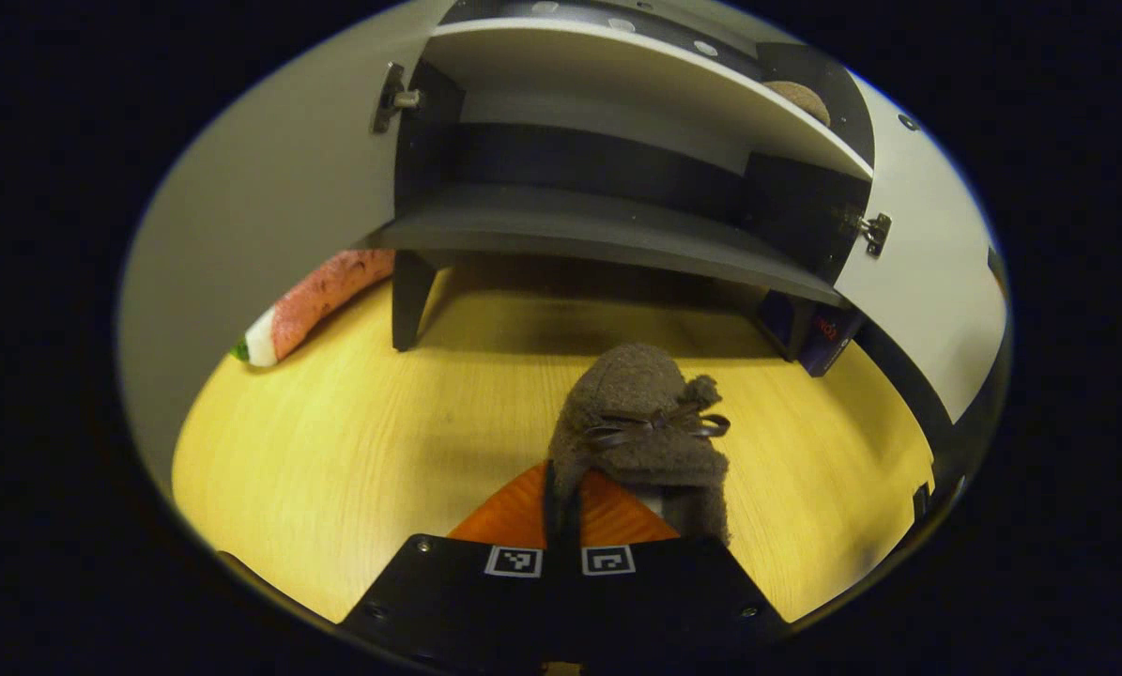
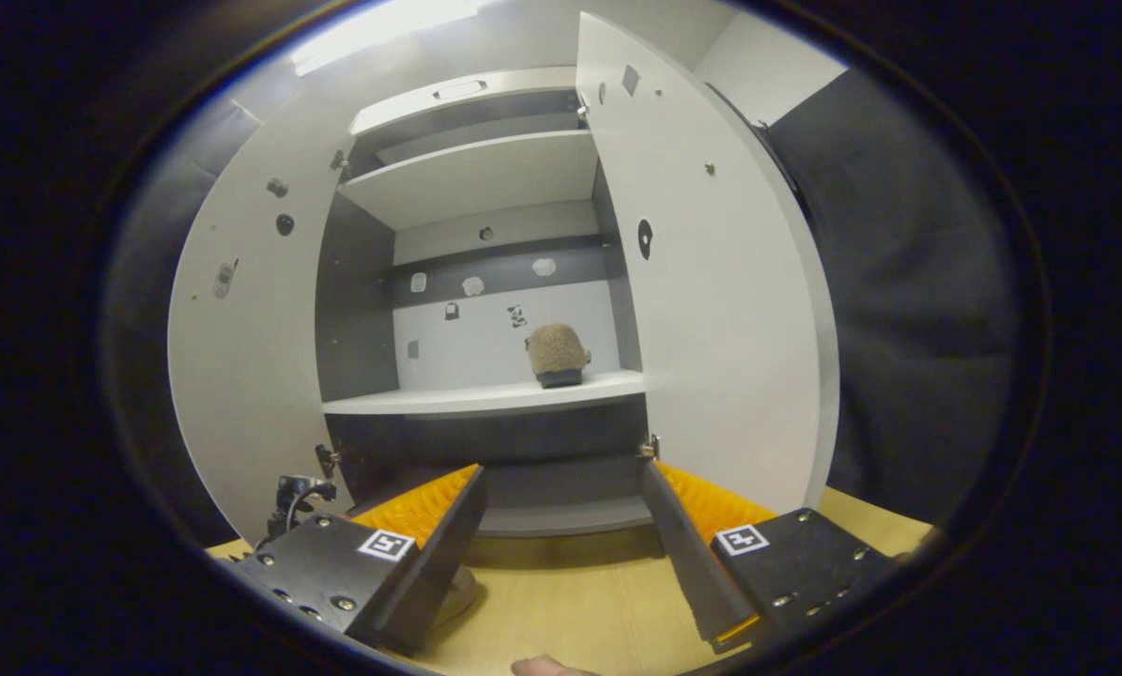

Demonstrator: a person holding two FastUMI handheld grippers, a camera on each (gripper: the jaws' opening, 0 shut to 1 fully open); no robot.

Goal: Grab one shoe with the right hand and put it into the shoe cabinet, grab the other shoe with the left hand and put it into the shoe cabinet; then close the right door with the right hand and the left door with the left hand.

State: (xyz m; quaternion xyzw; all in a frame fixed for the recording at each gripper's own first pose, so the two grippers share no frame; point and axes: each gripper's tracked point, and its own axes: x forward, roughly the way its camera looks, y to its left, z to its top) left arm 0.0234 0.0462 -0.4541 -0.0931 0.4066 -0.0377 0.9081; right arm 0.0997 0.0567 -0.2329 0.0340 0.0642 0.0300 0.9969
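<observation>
In the left gripper view my left gripper (image 1: 561, 483) is shut on the rim of a brown fuzzy shoe (image 1: 640, 413) with a small bow, held low over the wooden floor (image 1: 354, 441) in front of the shoe cabinet (image 1: 607, 235). A second brown shoe (image 1: 798, 99) rests on the shelf above. In the right gripper view that shoe (image 2: 557, 355) stands at the right end of the middle shelf (image 2: 448, 402). My right gripper (image 2: 561, 512) is open with nothing between its fingers, facing the cabinet's lower part. Both doors stand open: left door (image 2: 241, 376), right door (image 2: 720, 310).
A pink, white and green roll (image 1: 316, 300) lies on the floor beside the cabinet's left leg. A dark blue box (image 1: 823, 333) sits by the right leg. Door hinges (image 1: 870, 230) stick out from the cabinet sides. A fingertip (image 2: 542, 667) shows at the bottom edge.
</observation>
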